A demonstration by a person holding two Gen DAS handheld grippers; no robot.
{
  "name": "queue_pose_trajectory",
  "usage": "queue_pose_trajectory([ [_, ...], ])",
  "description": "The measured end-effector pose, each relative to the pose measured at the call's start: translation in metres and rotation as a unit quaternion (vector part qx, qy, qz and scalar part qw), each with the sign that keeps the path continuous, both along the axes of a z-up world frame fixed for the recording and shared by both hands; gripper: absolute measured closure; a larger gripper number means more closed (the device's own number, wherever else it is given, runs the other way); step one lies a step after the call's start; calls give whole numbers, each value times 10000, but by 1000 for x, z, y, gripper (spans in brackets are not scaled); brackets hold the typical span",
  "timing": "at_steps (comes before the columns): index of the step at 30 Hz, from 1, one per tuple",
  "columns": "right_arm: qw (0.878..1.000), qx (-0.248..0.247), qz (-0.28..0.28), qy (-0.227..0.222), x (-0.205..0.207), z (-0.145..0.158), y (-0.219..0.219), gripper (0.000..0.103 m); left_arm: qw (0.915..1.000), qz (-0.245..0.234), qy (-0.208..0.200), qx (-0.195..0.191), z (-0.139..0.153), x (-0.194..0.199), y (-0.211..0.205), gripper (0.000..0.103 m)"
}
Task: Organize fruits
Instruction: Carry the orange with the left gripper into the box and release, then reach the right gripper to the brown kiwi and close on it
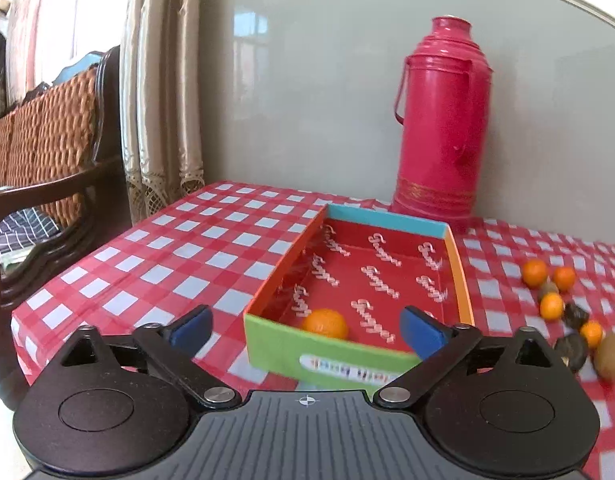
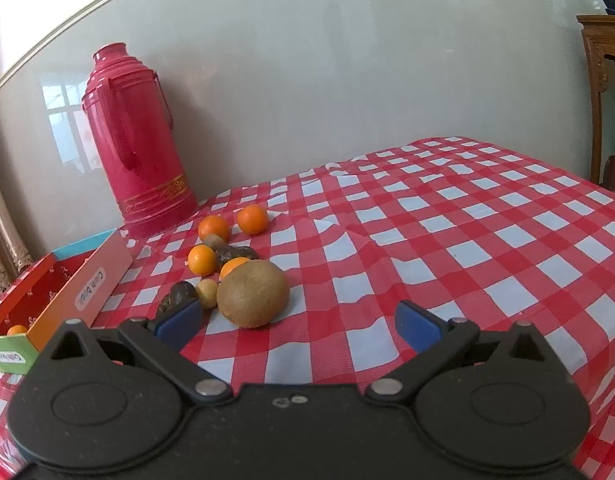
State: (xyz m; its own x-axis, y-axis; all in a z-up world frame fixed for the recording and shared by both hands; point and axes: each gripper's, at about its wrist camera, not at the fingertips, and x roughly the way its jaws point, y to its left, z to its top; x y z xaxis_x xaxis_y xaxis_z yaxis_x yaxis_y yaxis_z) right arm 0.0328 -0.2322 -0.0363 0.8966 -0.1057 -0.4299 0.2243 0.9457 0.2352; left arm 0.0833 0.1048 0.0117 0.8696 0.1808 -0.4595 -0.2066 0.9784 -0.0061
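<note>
One orange (image 1: 325, 323) lies alone in the red-lined box (image 1: 387, 276) near the worktop's (image 1: 179, 256) left edge, against the box's green front wall. Both the left tongs (image 1: 305, 326) and right tongs (image 2: 297, 322) are spread wide, pinching nothing. The other fruits (image 2: 235, 268) cluster mid-worktop on the checked cloth, right of the box, before a red thermos (image 2: 135, 144) by the wall.

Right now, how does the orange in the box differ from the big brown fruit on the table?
The orange is small and bright; the brown fruit is larger, dull and rough-skinned. The orange lies alone in the box, near its front wall; the brown fruit sits on the tablecloth among the loose fruits. Both are roundish, and neither is gripped.
</note>
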Motion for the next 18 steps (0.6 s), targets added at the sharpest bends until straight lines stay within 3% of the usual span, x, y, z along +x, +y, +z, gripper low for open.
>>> queue_pose_trajectory([
  [6, 9992, -220, 334, -40, 8, 7, 5, 5, 9998, -141, -125, 100, -14, -14, -5, 0],
  [8, 9983, -405, 420, -36, 17, 10, 7, 5, 9996, -62, -292, 20, -13, -19, -1, 0],
  [11, 9970, -616, 476, 18, 38, 14, 8, 6, 9996, 124, -232, -100, -14, -18, 9, 0],
  [13, 9966, -627, 522, 120, 52, 11, 7, 12, 9992, 272, -200, -193, -15, -17, 16, 0],
  [15, 9968, -498, 582, 226, 62, 6, 5, 27, 9985, 431, -196, -272, -17, -18, 24, 0],
  [18, 9973, -294, 579, 333, 67, -2, 4, 28, 9971, 643, -213, -344, -18, -20, 36, 0],
])
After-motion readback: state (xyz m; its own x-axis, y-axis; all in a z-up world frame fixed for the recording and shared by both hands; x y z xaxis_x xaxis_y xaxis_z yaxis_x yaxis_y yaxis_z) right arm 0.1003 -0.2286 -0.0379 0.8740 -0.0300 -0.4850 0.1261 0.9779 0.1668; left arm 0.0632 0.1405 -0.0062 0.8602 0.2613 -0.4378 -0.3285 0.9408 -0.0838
